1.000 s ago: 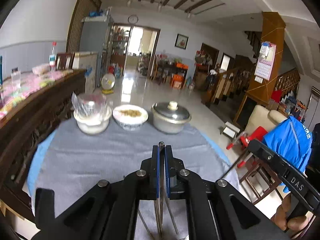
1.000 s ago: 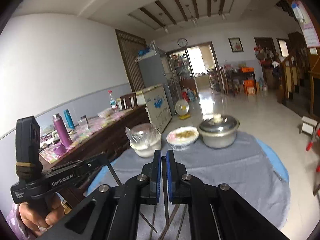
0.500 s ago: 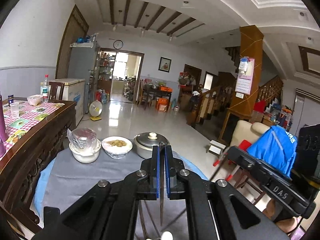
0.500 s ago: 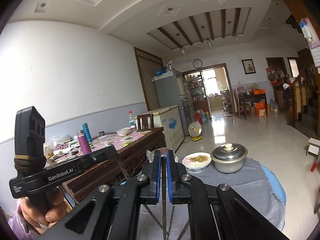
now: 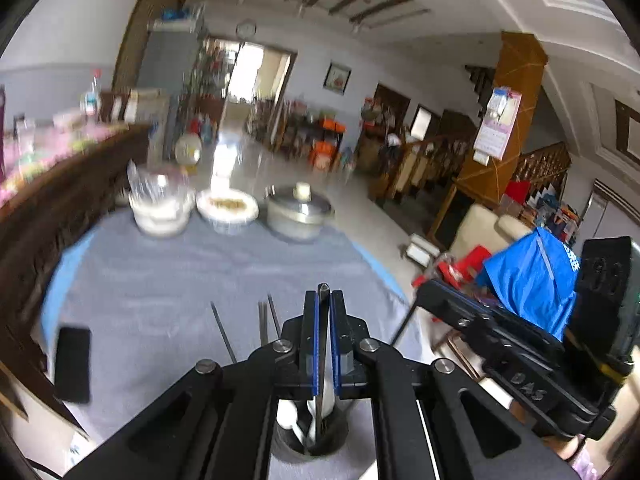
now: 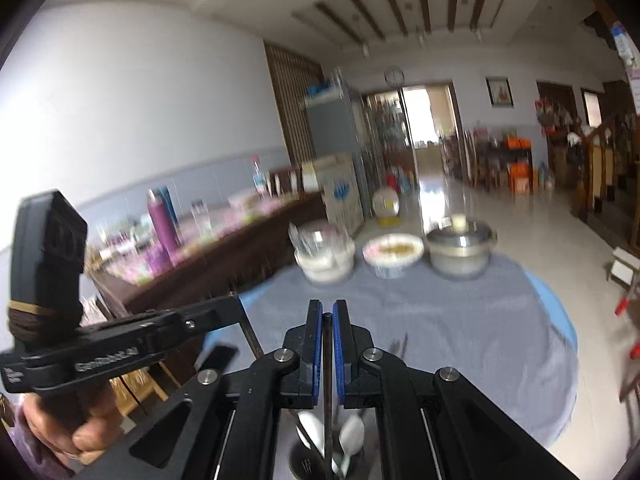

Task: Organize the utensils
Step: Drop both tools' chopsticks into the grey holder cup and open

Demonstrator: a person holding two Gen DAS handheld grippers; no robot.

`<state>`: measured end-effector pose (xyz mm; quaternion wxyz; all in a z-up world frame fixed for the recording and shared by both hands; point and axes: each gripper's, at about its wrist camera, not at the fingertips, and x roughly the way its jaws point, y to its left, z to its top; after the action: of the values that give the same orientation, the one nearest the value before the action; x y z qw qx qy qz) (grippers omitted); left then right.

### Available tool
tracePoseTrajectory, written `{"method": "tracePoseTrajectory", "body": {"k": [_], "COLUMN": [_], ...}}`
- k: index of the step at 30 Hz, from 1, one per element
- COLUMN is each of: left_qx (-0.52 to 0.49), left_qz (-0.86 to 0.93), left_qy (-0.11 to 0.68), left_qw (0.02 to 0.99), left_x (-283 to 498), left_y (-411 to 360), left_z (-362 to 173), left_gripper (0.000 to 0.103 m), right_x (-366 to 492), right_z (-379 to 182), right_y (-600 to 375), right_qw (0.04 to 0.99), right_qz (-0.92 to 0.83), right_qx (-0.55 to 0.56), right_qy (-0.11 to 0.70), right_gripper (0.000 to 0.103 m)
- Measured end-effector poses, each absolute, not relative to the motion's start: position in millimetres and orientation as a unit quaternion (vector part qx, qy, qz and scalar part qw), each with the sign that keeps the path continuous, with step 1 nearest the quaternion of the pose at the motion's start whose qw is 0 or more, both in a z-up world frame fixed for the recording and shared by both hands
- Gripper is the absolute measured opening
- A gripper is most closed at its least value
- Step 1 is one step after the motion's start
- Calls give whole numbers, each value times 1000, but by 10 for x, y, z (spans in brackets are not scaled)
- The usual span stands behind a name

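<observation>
Both grippers [image 5: 324, 304] [image 6: 327, 316] pinch thin blurred utensils, probably chopsticks, over half-hidden holder [image 6: 304, 466]

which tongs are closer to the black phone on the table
Left. The left tongs are just right of the black phone; the right tongs sit farther right, beyond the left ones.
</observation>
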<state>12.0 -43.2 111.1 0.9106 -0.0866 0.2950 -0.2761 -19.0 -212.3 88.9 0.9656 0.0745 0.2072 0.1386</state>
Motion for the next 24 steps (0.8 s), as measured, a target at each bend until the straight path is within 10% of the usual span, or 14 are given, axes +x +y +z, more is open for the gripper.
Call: {"method": "tracePoseTrajectory", "body": {"k": [5,10,22,24], "left_qx": [-101,-102,-93,-80], "left_qz": [-249,-205,-107,-98], "left_qy": [322,295,350,350], "left_qw": [908,928,926,928], "left_x": [110,-30,16,-40], "left_y": [-271,17,369,338], "left_z": [865,761,106,44], "left_gripper": [14,37,41,58], "right_x": [-149,-428,-355,-321], "right_z": [670,354,-451,-530], "right_y": [-2363,-2947,-3492,-3438], "right_qw": [948,943,909,906], "right_qz": [146,106,38,41], "right_qx": [130,250,319,314], "right_qy": [251,194,267,280], "right_gripper": [10,69,48,48]}}
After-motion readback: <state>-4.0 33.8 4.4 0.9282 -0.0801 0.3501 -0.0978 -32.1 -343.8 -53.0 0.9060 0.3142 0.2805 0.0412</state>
